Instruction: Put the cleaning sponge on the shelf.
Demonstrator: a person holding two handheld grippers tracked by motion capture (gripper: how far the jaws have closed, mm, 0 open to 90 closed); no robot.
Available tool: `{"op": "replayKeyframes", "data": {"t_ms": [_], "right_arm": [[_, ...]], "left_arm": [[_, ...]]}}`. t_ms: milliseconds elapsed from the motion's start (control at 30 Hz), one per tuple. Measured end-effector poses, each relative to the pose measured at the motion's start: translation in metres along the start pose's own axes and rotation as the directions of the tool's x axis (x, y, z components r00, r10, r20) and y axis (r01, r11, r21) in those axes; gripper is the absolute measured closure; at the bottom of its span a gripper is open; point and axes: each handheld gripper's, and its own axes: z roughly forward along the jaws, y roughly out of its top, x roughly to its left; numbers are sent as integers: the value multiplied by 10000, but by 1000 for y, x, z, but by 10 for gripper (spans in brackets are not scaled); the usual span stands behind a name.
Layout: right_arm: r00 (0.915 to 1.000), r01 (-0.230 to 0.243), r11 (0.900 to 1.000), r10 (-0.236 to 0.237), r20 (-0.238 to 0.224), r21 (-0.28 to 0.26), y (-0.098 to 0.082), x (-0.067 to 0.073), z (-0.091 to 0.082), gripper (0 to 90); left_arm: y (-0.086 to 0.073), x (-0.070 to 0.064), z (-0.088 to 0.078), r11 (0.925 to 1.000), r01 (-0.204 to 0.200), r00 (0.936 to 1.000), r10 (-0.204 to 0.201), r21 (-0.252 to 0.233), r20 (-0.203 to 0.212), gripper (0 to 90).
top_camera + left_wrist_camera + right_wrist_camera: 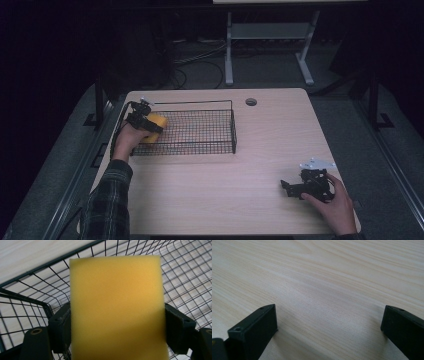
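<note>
Left hand-held gripper (117, 340) clamped on a yellow sponge (116, 307), held over the left end of the black wire basket (233, 131) at the far left of the surface (240, 200); the jaws press the sponge's two side faces. Risk: the soft foam may bulge and slip from the pads, or its lower edge may catch on the basket's mesh and tip it as the sponge goes in. Right hand-held gripper (329, 322) rests on the surface at near right, jaws apart and holding nothing.
</note>
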Motion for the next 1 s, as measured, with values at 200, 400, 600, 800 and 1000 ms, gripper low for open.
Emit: {"op": "replayKeyframes", "data": {"t_ms": [200, 400, 600, 800, 1000], "right_arm": [[10000, 1, 10000, -1, 2, -1, 0, 0, 0, 0], [10000, 0, 10000, 0, 5, 5, 0, 0, 0, 0], [10000, -18, 10000, 18, 3, 9, 0, 0, 0, 0], [10000, -20, 10000, 20, 2, 9, 0, 0, 0, 0], [10000, -18, 10000, 18, 3, 12, 0, 0, 0, 0]], "left_arm": [[-1, 0, 3, 9998, 3, 10000, -2, 194, -37, 220], [-1, 2, 2, 9998, 18, 10000, -18, 181, -3, 210], [-2, 3, 1, 9998, 93, 10000, -94, 154, 27, 162], [-2, 2, -6, 9999, 93, 9999, -92, -98, 103, 156], [-2, 1, -19, 9996, 48, 9999, -45, -283, 116, 156]]}}
